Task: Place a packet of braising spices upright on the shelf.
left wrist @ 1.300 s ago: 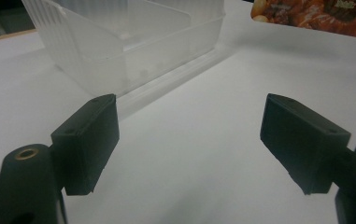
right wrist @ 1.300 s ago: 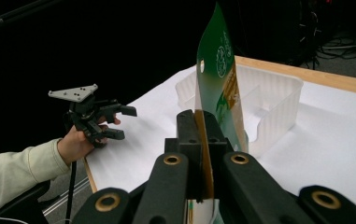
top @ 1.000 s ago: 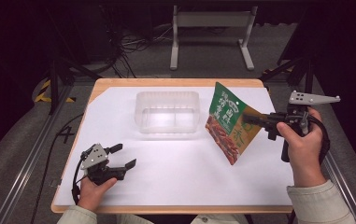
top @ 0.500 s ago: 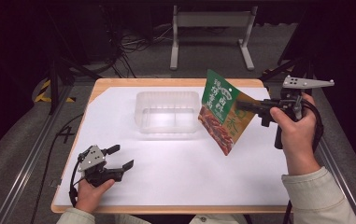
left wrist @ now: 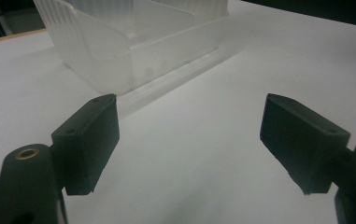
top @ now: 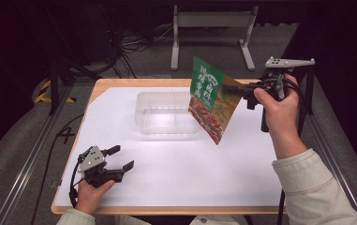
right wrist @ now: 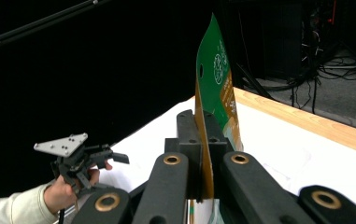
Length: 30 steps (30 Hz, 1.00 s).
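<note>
The white sheet-covered wooden table carries a clear ribbed plastic tub, rectangular, with nothing inside it that the high view or the left gripper view can make out. Beside the tub's right end, raised clear of the table, hangs a flat green-and-orange printed snack pouch, tilted so one corner points down; its left part overlaps the tub's right wall in the high view. The right gripper has its jaws pinched tight on the pouch's edge, and its own view shows the pouch standing edge-on between the two black jaws. Well off from the tub, toward the table's near left corner, the left gripper rests low with its jaws spread wide and nothing between them. Compared with a second ago, the pouch and right gripper sit higher and closer to the tub; the left gripper has kept its place.
</note>
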{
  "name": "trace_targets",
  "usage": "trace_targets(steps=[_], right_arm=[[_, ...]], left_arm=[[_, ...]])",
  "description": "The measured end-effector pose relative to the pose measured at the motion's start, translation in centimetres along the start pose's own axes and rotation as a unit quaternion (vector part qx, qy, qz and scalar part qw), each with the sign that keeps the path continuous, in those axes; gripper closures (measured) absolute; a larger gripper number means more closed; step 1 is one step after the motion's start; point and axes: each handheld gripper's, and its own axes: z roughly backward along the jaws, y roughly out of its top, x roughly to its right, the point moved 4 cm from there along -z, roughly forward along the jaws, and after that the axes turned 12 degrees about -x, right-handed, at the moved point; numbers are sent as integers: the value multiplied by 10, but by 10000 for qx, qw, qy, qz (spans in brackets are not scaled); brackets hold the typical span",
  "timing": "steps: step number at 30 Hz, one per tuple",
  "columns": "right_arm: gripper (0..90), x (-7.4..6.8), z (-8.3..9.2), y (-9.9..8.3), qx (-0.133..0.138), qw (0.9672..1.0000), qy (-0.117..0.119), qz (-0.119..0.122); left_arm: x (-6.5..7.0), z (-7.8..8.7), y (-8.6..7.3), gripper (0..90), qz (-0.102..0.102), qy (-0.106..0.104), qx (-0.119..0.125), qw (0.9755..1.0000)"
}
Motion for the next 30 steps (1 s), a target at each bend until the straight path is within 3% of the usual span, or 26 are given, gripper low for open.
trace_targets(steps=[6,30], right_arm=[[900,6,-18,11,36,9999,45,-107],[900,7,-86,55,145,9999,-32,-9]], left_arm=[[1,-3,2,204,-19,-49,29,10000],[-1,-8,7,208,-75,-196,98,9997]])
